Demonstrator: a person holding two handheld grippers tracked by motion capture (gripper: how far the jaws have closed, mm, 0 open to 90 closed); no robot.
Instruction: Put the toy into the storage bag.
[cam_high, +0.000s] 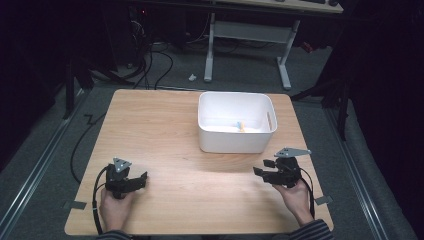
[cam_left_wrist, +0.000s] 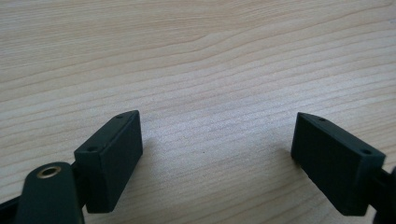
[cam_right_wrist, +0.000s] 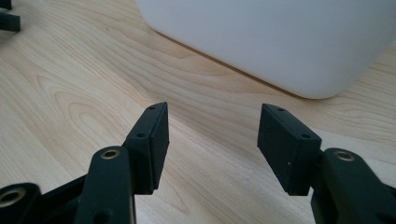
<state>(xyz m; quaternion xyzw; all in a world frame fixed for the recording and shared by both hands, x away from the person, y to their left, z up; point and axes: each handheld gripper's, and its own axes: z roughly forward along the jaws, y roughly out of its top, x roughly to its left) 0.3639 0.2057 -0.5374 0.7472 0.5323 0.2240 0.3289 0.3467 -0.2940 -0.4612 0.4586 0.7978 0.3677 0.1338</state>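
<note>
A white plastic bin (cam_high: 235, 125) stands on the wooden table (cam_high: 165, 130), right of centre toward the back, with a small yellow and blue item (cam_high: 241, 126) inside. My left gripper (cam_high: 144, 179) rests low at the table's front left, its jaws wide apart over bare wood (cam_left_wrist: 215, 135). My right gripper (cam_high: 261, 167) is at the front right, just in front of the bin, jaws apart with nothing between them (cam_right_wrist: 212, 123). The bin's white wall (cam_right_wrist: 280, 42) rises close ahead in the right gripper view.
A person's hands hold both grippers from the near edge. Beyond the table stand a white desk frame (cam_high: 247, 45) and cables (cam_high: 150, 65) on the grey floor. Metal rails run along both sides of the table. Open wood lies between the two grippers.
</note>
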